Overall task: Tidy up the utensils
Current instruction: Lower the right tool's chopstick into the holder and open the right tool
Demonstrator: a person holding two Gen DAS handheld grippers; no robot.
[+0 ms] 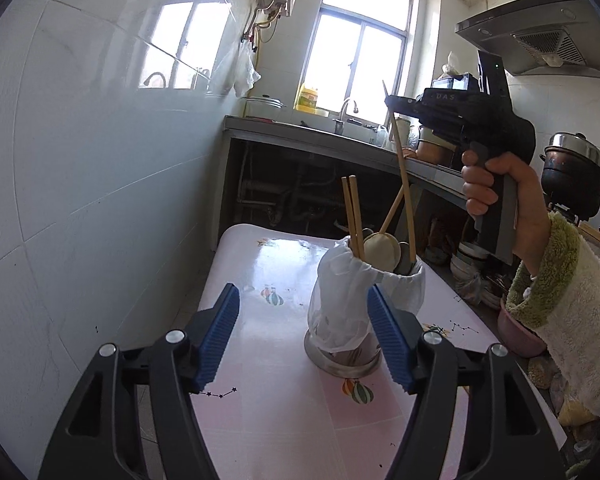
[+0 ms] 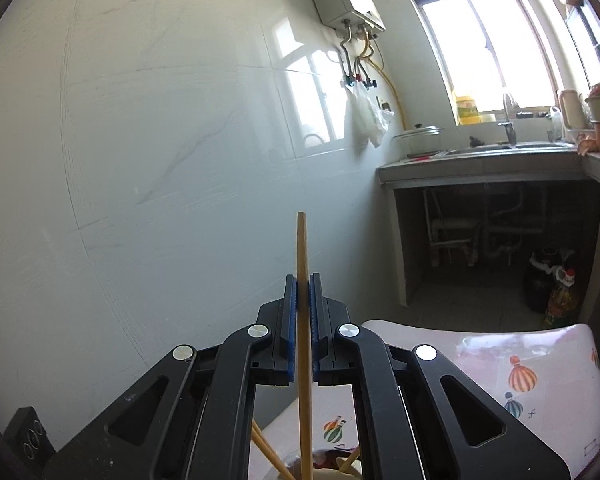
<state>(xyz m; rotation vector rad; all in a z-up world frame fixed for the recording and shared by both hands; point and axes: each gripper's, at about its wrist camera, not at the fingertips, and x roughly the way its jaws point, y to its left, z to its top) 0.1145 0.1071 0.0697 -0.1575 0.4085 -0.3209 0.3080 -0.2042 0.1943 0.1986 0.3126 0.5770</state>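
A metal utensil holder (image 1: 342, 358) lined with a white plastic bag stands on the pink patterned table (image 1: 276, 420). Two chopsticks (image 1: 352, 216), a wooden spoon (image 1: 380, 250) and dark spoons stick out of it. My left gripper (image 1: 304, 336) is open, its blue pads on either side of the holder and apart from it. My right gripper (image 2: 303, 320), seen in the left wrist view as a black tool in a hand (image 1: 496, 184), is shut on a single wooden chopstick (image 2: 302, 248). That chopstick (image 1: 400, 168) stands nearly upright with its lower end inside the holder.
A white tiled wall (image 1: 100, 160) runs along the table's left. Behind are a counter with a sink (image 1: 352, 124), a window, a range hood (image 1: 540, 36) and a pot (image 1: 576, 176) at right. Bowls and clutter sit beside the table's right edge.
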